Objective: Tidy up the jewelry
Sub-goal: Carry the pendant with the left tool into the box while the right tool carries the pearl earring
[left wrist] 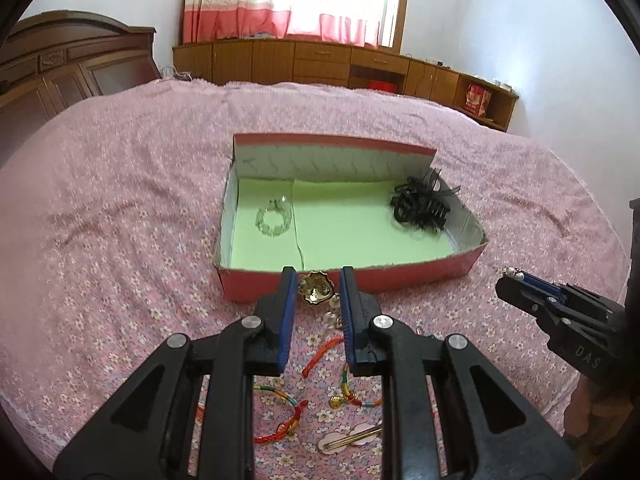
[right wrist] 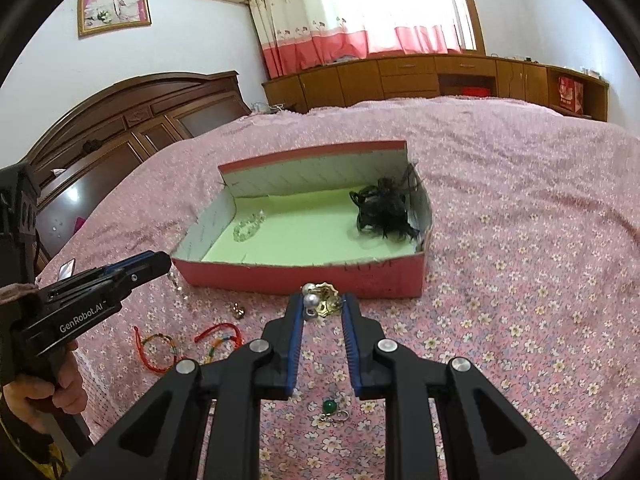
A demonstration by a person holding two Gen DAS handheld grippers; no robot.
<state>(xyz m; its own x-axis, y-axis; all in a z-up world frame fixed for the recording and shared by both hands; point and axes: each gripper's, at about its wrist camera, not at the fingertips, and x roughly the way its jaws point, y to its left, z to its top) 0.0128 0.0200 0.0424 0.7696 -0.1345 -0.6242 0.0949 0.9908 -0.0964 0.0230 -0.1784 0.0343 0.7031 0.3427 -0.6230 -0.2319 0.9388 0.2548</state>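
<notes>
- Jewelry in hand: gold drop earring pinched between the narrow-set jaws of the left gripper; pearl earring pinched likewise in the right gripper.
- Both pieces held in the air just short of the near wall of the red box.
- Handling, by judgement: light, small, rigid at the metal body, loose at the dangling beads; slippery and easily bent.
- Take hold at the flat gold body, never at the drops or the hook.
- Box contents on the green lining: clear bead bracelet at left, black hair ornament in the far right corner, middle bare.
- Not yet boxed, on the bedspread: braided cords, green-stone ring, gold hairpin.
</notes>
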